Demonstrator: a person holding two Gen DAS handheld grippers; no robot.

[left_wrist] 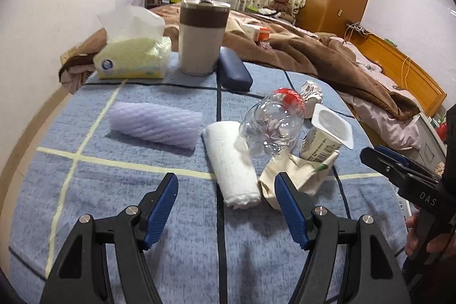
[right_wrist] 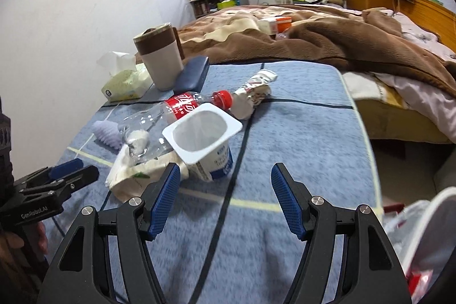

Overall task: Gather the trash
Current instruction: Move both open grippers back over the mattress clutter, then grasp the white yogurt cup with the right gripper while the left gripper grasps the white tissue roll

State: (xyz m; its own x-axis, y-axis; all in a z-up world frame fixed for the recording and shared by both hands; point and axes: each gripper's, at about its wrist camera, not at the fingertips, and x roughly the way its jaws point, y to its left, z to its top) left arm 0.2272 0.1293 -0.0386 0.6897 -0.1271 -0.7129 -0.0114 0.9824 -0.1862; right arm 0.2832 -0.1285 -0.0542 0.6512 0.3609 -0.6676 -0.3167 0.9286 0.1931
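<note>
Approach step: right claw point(right_wrist: 225, 198), spread and empty, faces the white plastic yogurt cup point(right_wrist: 203, 143); closing around it likely follows.

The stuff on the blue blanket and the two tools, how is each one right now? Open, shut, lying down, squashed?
Left tool: open, empty.
Right tool: open, empty.
Clear plastic bottle with red cap: capped, empty, lying on its side.
White yogurt cup: lid off, tipped over.
Crumpled cream carton: squashed flat.
White rolled towel: rolled up.
Lilac ribbed roll: lying down.
Beige tumbler with brown band: upright, lidded.
</note>
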